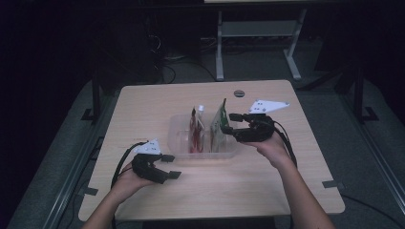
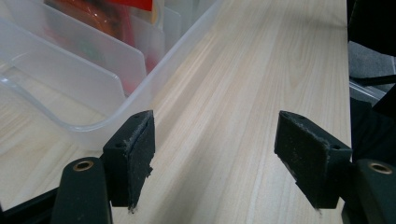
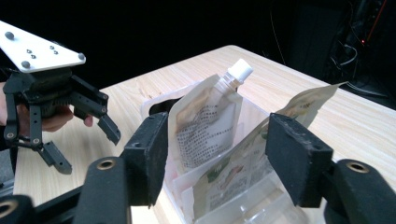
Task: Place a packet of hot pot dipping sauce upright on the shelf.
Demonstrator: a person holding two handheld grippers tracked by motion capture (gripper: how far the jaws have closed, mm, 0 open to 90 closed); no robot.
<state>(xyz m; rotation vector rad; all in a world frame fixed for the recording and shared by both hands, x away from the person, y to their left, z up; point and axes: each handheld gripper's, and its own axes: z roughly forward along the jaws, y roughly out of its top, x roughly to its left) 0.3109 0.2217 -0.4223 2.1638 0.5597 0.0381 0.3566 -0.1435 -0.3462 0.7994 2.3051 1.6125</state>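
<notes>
Pale matt wood-grain table (image 2: 261, 70), clear glossy plastic bin (image 2: 116, 93) with frosted dividers, shiny printed foil pouches (image 3: 210, 135), one white plastic cap (image 3: 240, 70), frayed matt black gripper pads (image 2: 140, 158).

We count two grippers: the left gripper (image 1: 168, 165) and the right gripper (image 1: 229, 123). One clear divided bin (image 1: 179, 138) holds two pouches, a spouted pouch (image 3: 205, 123) and a green pouch (image 3: 243, 172).

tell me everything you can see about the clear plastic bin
The clear plastic bin is a translucent rectangular tray with thin upright dividers making slots. It sits flat mid-table on the wooden table. A spouted pouch and a flat green-printed pouch stand in its slots. The right gripper hovers open over it; the left gripper waits open beside its near corner.
</notes>
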